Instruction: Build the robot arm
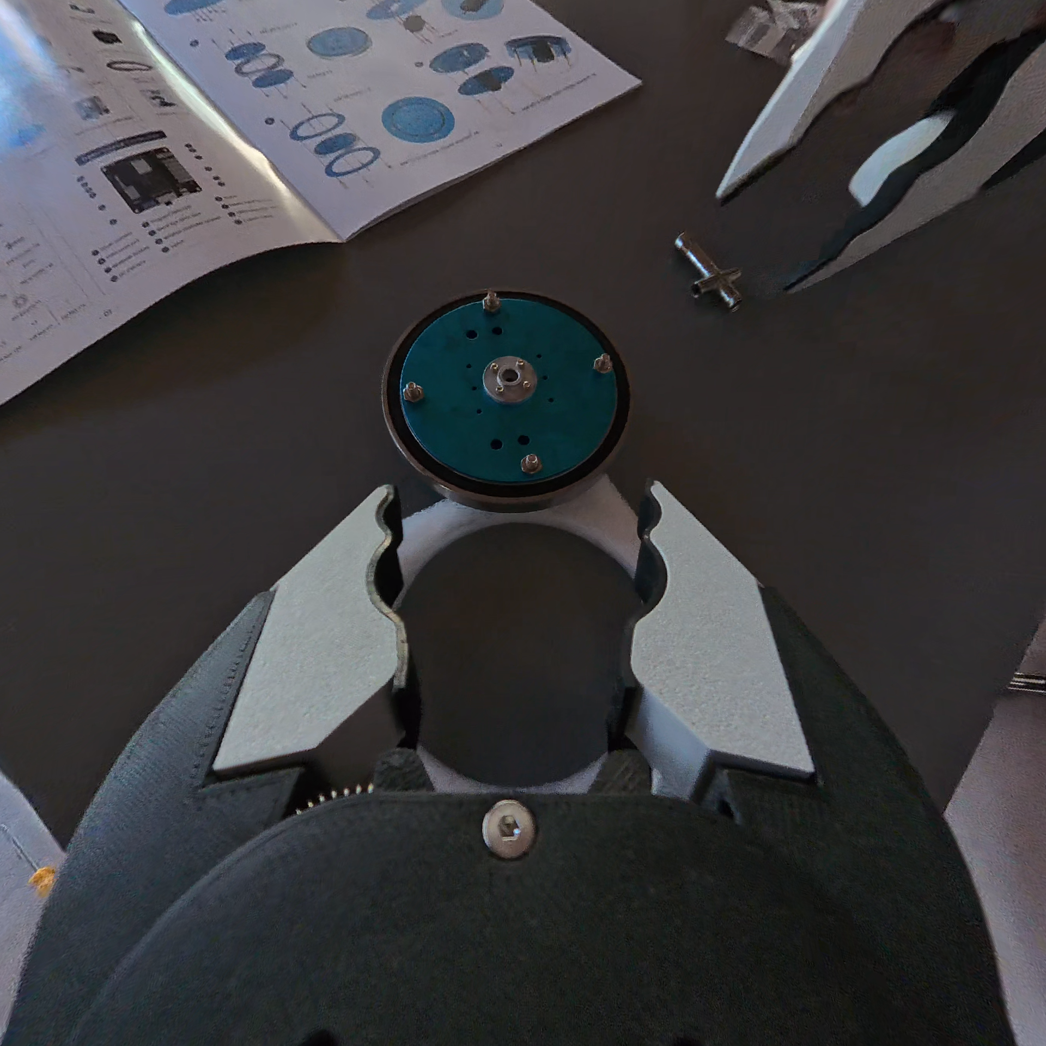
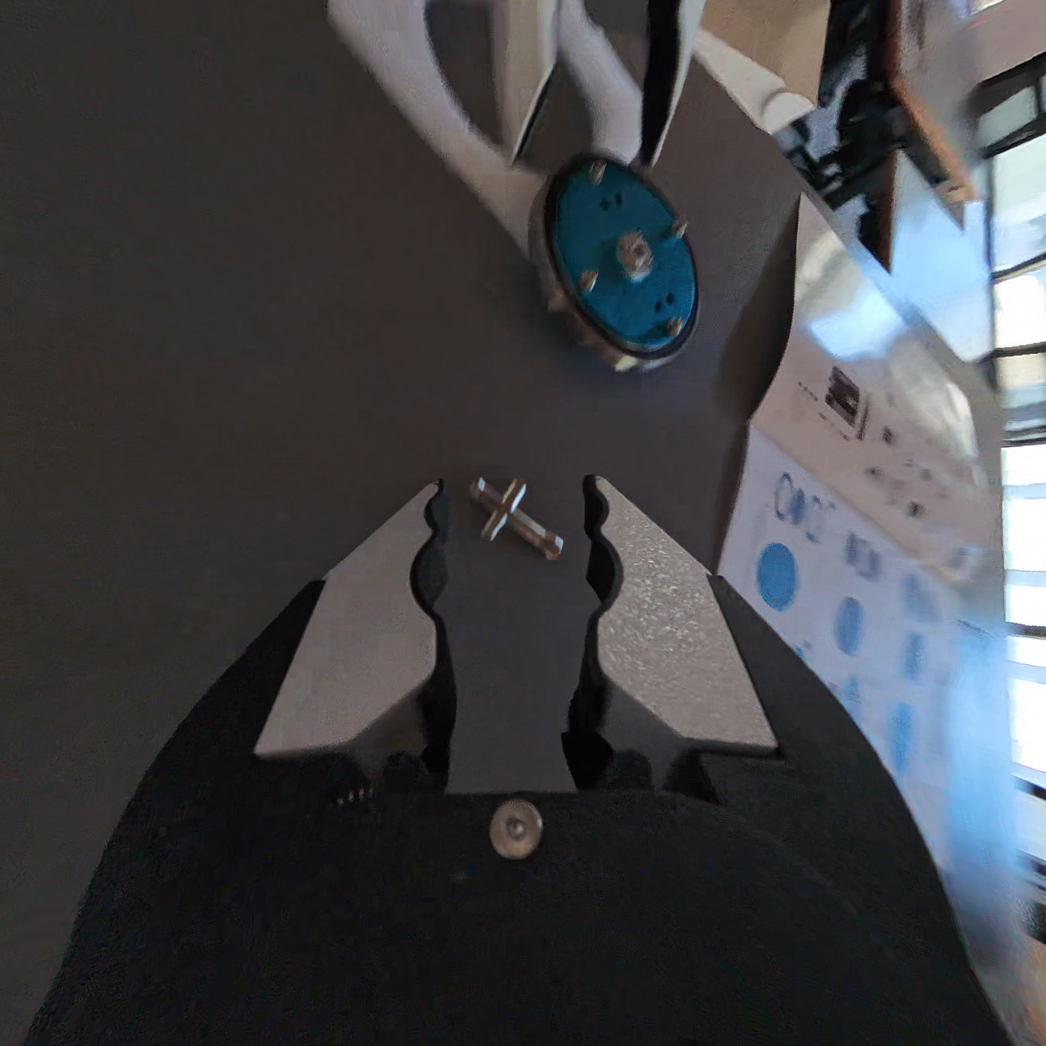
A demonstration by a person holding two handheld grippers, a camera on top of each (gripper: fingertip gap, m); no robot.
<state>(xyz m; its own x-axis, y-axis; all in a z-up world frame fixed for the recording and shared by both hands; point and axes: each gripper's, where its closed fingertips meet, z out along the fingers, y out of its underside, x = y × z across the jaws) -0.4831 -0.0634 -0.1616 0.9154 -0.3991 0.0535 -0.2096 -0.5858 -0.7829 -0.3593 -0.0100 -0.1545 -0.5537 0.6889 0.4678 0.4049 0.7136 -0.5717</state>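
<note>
A blue disc wheel with a black rim, a metal hub and several upright studs lies on the dark table, overlapping the far edge of a white ring. My left gripper is open just short of the wheel. Its fingers flank the ring, and I cannot tell whether they touch it. A small metal cross-shaped tool lies on the table between the tips of my open right gripper. The tool and the right gripper also show in the left wrist view. The wheel and the left gripper show blurred in the right wrist view.
An open instruction booklet with blue part drawings lies far left of the wheel and shows at the right in the right wrist view. Clear plastic scraps lie at the far right. A pale object is at the right edge. The wheel sits 4 centimeters or so from the ends of my left fingers. My left wrist view looks at it from another angle.
</note>
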